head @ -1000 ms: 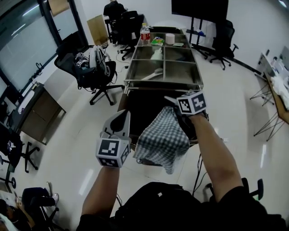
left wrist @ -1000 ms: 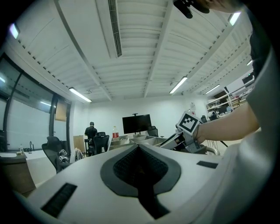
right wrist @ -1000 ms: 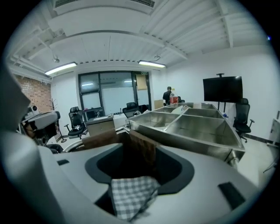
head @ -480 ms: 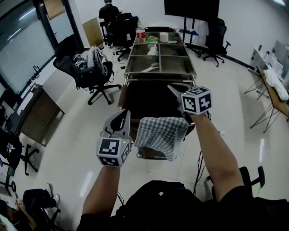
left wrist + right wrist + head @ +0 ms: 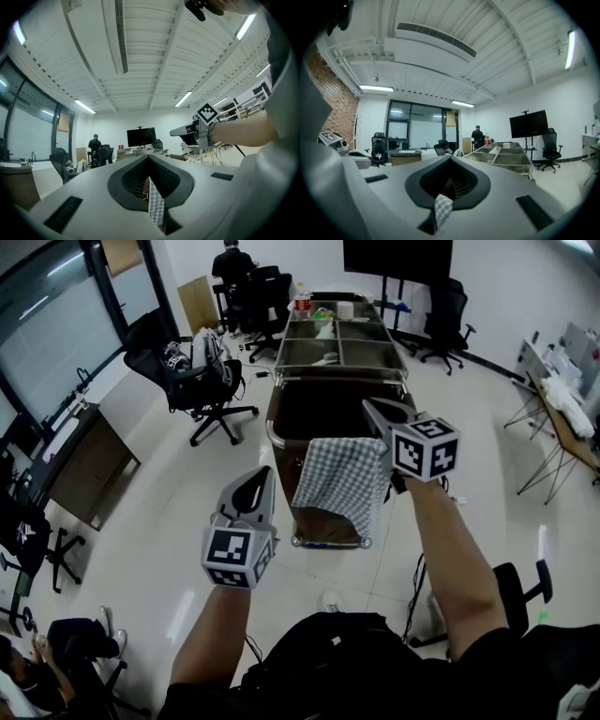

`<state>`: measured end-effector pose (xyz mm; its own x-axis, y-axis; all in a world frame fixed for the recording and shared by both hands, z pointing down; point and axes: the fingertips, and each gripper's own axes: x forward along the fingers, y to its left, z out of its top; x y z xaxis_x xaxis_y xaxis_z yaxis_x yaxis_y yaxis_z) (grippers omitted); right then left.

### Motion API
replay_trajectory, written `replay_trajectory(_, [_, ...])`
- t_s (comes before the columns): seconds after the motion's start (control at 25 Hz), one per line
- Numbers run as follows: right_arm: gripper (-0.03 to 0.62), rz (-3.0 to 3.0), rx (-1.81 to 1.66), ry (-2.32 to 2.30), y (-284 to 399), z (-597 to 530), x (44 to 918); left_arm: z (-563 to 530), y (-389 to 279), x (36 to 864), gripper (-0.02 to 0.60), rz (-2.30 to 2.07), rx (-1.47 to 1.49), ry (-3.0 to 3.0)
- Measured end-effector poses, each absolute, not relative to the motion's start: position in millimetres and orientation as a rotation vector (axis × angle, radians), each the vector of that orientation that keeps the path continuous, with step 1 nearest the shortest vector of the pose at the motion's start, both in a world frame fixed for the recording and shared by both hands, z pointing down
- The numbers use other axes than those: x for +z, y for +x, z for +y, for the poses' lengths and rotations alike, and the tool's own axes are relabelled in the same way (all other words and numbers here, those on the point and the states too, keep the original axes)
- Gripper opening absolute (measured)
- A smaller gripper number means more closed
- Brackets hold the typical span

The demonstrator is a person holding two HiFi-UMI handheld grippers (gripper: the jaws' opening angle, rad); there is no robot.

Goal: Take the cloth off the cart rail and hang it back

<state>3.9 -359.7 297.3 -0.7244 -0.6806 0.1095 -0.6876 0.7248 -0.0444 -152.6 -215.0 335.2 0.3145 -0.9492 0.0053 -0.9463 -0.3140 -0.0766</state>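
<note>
Cloth (image 5: 339, 486): hangs before the cart (image 5: 323, 409), pinched by the right gripper (image 5: 375, 423), jaws just closed. Left gripper (image 5: 258, 482): hovers alongside, jaws together.

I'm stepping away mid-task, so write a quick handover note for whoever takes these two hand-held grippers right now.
Right hand-held gripper: jaws just closed on a corner of the checked cloth.
Left hand-held gripper: jaws together, beside the cloth, apparently empty.
Cloth hangs over the cart's near end; whether it has cleared the cart is unclear.
Done: cloth gripped. To do: lift it clear, then rehang it.
</note>
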Motion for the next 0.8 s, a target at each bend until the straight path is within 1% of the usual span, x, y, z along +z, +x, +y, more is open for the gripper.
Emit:
replay_trajectory(0.2, [0.003,-2.899,0.114,1.128,-0.5,-274.8,287.1,-154.9,-162.4,341.0,0.000,1.801,-0.033,-2.519])
replay_trajectory(0.48, [0.003,-2.967,0.190,1.140,17.5,-167.9,292.4,-77.5,-147.9,368.4,0.000,1.771,-0.004,-2.589])
replay_trajectory(0.6, [0.002,-2.935,0.221,1.148,23.4,-131.8,322.2,-47.5,-143.6,386.9,0.000,1.790,0.010,-2.645])
replay_trajectory(0.8, [0.002,-2.815,0.376,1.157,30.1,-85.9,411.8,-9.4,-139.3,430.0,0.000,1.803,-0.067,-2.694])
